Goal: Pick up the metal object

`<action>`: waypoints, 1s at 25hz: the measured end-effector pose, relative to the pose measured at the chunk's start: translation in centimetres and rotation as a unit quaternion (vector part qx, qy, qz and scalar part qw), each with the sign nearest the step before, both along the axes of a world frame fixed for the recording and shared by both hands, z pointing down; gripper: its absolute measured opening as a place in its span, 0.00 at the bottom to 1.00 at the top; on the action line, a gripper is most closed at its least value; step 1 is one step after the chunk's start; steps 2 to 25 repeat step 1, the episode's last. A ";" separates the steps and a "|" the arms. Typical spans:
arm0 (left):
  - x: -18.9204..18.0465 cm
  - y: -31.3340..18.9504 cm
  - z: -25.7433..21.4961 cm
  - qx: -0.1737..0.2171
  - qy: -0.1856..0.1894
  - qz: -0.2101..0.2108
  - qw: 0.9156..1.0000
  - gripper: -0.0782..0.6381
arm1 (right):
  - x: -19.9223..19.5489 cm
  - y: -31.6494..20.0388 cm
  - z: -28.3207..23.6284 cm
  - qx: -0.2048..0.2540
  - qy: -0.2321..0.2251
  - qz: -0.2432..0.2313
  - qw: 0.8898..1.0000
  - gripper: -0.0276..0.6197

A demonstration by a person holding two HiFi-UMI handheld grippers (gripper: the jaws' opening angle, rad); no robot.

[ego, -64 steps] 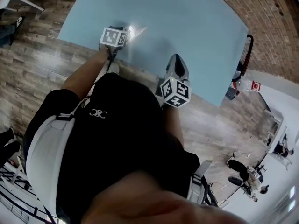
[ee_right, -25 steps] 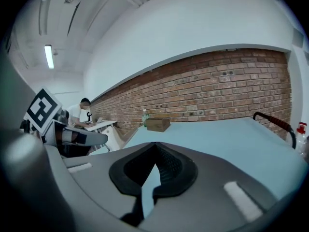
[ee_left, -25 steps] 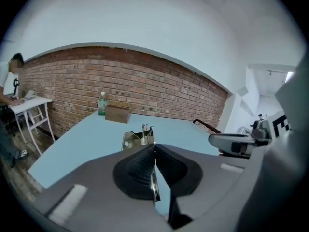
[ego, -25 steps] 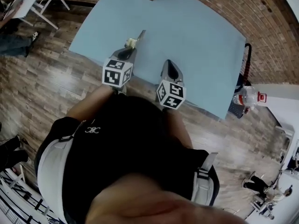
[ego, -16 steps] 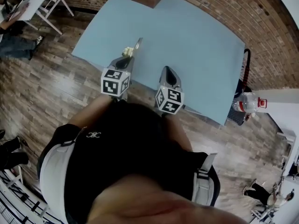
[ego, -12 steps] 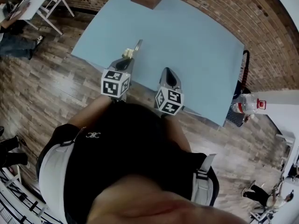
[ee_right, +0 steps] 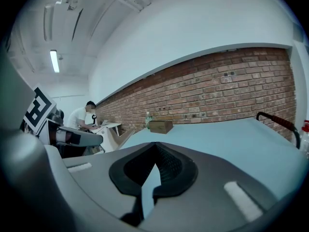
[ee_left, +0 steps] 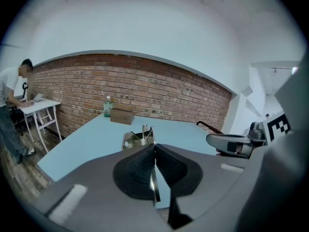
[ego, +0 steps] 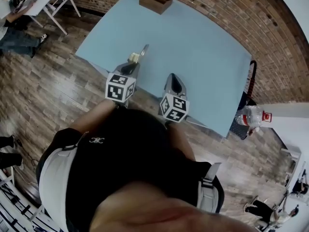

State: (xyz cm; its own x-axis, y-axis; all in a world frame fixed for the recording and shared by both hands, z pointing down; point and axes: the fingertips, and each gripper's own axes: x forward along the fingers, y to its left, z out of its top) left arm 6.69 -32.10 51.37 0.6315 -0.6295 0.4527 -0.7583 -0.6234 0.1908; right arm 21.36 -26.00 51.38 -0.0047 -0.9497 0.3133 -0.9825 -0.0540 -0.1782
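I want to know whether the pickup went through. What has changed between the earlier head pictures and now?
The left hand-held gripper has drawn back toward the person, carrying the metal object clamped in its jaws, clear of the table. The head view has shifted too: the wooden box at the far end now shows. The right hand-held gripper stays shut and empty beside it.

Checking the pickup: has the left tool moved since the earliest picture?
Yes. The left tool, shut on the metal object, has pulled back toward the table's near edge.
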 end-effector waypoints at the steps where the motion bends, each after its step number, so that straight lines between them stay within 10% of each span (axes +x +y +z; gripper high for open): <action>1: -0.1 0.1 0.1 -0.002 0.000 0.001 1.000 0.12 | -0.2 0.1 0.0 0.000 -0.001 -0.001 1.000 0.06; 25: -0.1 0.1 0.1 -0.002 0.000 0.001 1.000 0.12 | -0.2 0.1 0.0 0.000 -0.001 -0.001 1.000 0.06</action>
